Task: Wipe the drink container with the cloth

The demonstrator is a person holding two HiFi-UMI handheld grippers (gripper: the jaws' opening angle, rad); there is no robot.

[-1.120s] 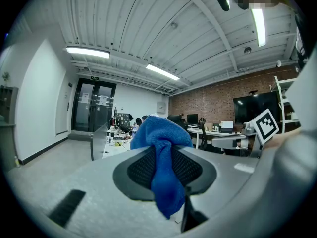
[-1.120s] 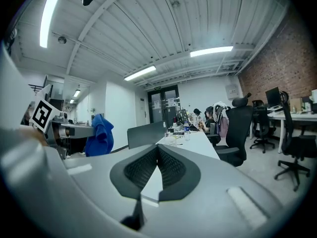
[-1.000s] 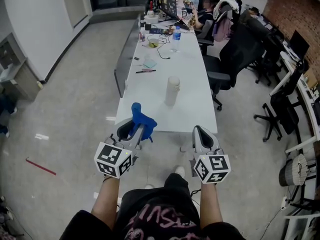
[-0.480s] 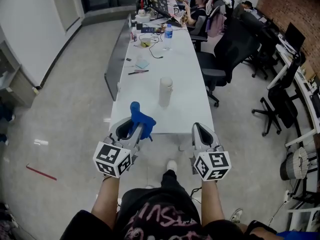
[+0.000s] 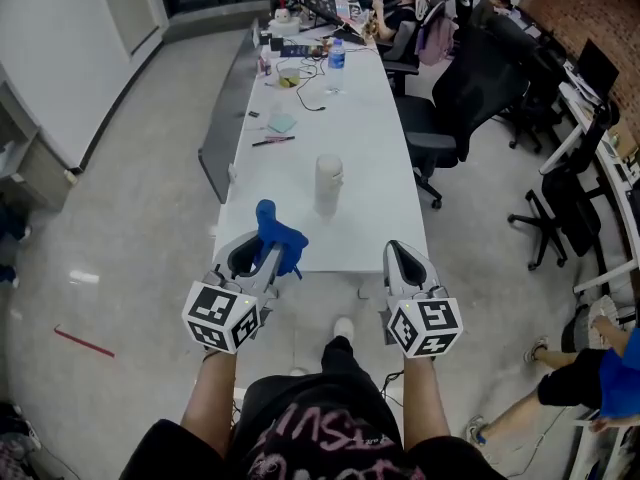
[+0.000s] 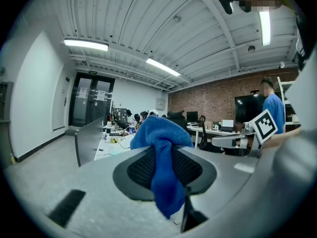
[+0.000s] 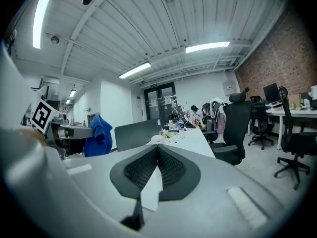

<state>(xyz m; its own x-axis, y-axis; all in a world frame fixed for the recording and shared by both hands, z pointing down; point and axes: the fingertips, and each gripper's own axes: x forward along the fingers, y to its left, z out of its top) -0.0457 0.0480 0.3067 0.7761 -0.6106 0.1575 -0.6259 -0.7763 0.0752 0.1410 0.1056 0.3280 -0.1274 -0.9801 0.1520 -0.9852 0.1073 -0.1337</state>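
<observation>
My left gripper [image 5: 262, 256] is pinching the blue cloth [image 5: 279, 236], and the cloth blocks most of that gripper's view ahead. Right gripper [image 5: 397, 260] is pressed together, empty. The bottle [image 5: 328, 183] stands upright on the table [image 5: 375, 158], well apart from both.

Black short-sleeved T-shirt with pink lettering [image 5: 305, 443] across the front; black legwear [image 5: 345, 363] and one white shoe [image 5: 343, 328] below. Pale grey moulded-plastic left gripper [image 5: 262, 260] and matching right gripper [image 5: 396, 256], smooth-shelled and rounded. Inside the jaws, black mesh-textured pads [image 7: 171, 170] in dark oval surrounds. Behind the jaws of each, a white cube printed with black square markers [image 5: 225, 316].
</observation>
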